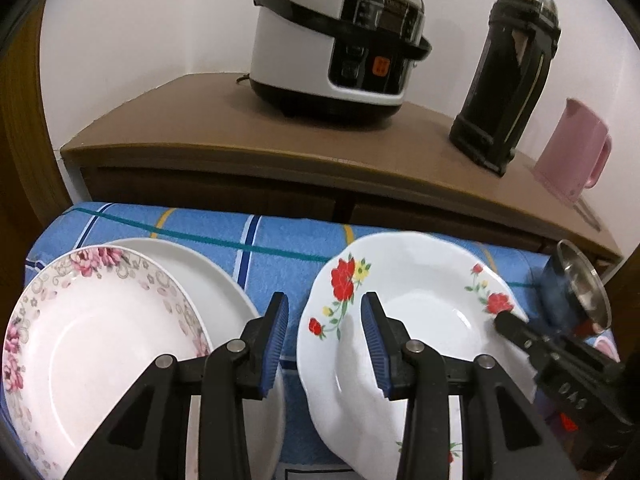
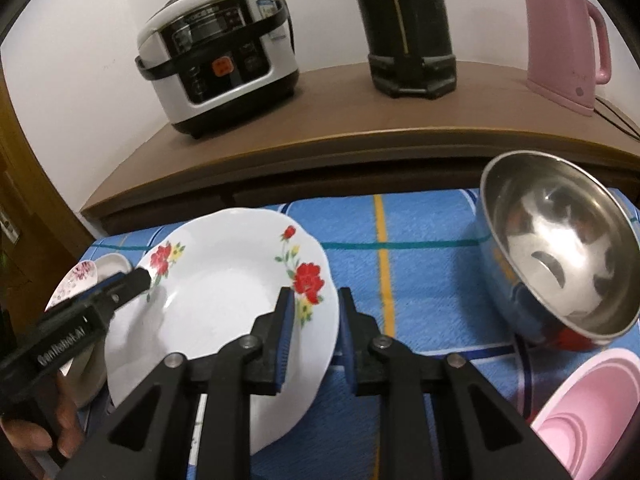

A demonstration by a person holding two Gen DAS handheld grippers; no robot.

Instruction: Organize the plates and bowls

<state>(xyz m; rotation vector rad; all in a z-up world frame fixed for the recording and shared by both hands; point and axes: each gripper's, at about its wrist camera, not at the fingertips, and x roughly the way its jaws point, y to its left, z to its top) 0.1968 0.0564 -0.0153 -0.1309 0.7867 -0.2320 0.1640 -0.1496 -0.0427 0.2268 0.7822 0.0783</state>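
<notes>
A white plate with red flowers [image 1: 424, 312] [image 2: 224, 292] hangs tilted over the blue checked cloth [image 2: 420, 264]. My right gripper [image 2: 314, 304] is shut on its right rim, and it shows in the left wrist view as a dark tip [image 1: 506, 320]. My left gripper [image 1: 326, 312] [image 2: 138, 278] straddles the plate's left rim: one finger lies over the plate, while cloth shows between the other pad and the rim. A pink-flowered plate [image 1: 100, 340] sits on a plain white plate [image 1: 196, 276] at the left. A steel bowl [image 2: 560, 248] [image 1: 580, 284] leans at the right.
A pink bowl [image 2: 592, 412] sits at the near right. Behind the cloth a brown sideboard [image 2: 320, 148] carries a rice cooker [image 2: 220, 56], a black flask [image 2: 408, 40] and a pink kettle [image 2: 564, 36]. A person's hand [image 2: 36, 436] holds the left gripper.
</notes>
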